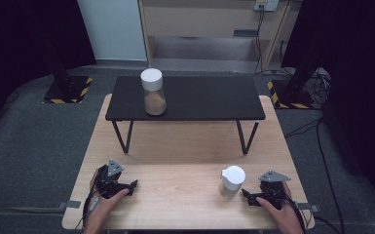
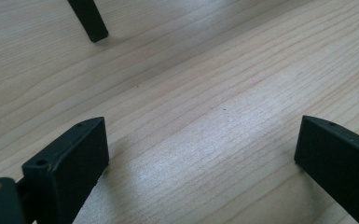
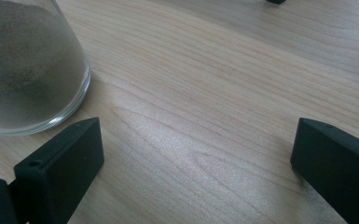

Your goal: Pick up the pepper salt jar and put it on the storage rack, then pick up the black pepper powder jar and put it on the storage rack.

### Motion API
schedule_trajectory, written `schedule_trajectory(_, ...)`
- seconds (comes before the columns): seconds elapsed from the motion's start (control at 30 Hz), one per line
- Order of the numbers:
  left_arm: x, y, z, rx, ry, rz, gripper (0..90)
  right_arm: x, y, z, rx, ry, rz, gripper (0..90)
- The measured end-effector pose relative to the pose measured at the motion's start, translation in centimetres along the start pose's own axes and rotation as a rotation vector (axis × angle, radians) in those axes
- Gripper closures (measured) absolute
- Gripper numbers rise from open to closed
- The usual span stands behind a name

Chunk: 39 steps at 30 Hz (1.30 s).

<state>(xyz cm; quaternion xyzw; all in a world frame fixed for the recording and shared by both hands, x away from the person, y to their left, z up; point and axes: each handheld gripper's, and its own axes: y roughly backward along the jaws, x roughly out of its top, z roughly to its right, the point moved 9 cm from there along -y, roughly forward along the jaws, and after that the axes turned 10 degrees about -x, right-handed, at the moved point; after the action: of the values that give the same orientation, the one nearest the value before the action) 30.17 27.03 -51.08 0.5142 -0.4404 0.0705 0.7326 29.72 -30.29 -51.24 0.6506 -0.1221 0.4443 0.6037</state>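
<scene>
Right claw (image 1: 248, 196) is sitting low on the counter (image 1: 175, 161) with its jaws spread wide and nothing between them, and the small jar (image 1: 232, 182) is standing upright just beside its left jaw. That jar is looking like clear glass with a white round lid and pale sandy stuff filling it; up close the glass wall (image 3: 28, 70) is showing greyish, grainy contents. Left claw (image 1: 126, 187) is resting wide too, gripping nothing. Bigger white-lidded jar (image 1: 154, 92) is standing on the black shelf (image 1: 199, 97) further back.

Jar (image 1: 232, 181) left of right tongs (image 1: 250, 197) — apart
</scene>
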Motion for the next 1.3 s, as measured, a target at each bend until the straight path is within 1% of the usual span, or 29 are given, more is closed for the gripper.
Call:
schedule_trajectory(0.03,0.0,0.0,-0.1,-0.001,0.002,0.001,1.6,0.0,0.0,0.0,0.0,0.001,0.0,3.2)
schedule_trajectory(0.13,-0.2,0.0,-0.4,-0.015,0.029,0.004,0.5,0.0,0.0,0.0,0.0,0.0,0.0,3.2)
schedule_trajectory(0.63,-0.1,-0.1,-0.4,-0.014,0.03,0.002,0.0,-0.1,0.1,-0.1,-0.002,0.001,0.002,3.3)
schedule_trajectory(0.83,-0.2,-0.1,-0.3,-0.007,0.034,0.002,0.0,-0.3,0.3,0.0,0.005,0.004,0.003,3.3)
schedule_trajectory(0.93,-0.2,-0.1,-0.3,-0.007,0.034,0.002,0.0,-0.3,0.5,0.1,0.026,-0.002,0.001,3.6)
schedule_trajectory(1.03,-0.2,-0.1,-0.3,-0.007,0.035,0.002,0.0,-0.2,0.9,0.4,0.05,0.007,0.0,5.4)
schedule_trajectory(1.1,-0.1,-0.1,-0.3,-0.007,0.034,0.002,0.0,0.0,1.4,0.7,0.066,0.003,0.012,5.6)
schedule_trajectory(1.17,-0.2,-0.1,-0.3,-0.007,0.035,0.002,0.0,0.1,1.9,0.9,0.081,0.01,0.022,5.8)
schedule_trajectory(1.23,-0.2,-0.1,-0.3,-0.007,0.035,0.002,0.0,0.2,2.6,0.9,0.106,0.018,0.031,7.8)
schedule_trajectory(1.3,-0.1,-0.1,-0.3,-0.008,0.035,0.002,0.0,0.1,3.1,0.9,0.134,0.031,0.04,7.6)
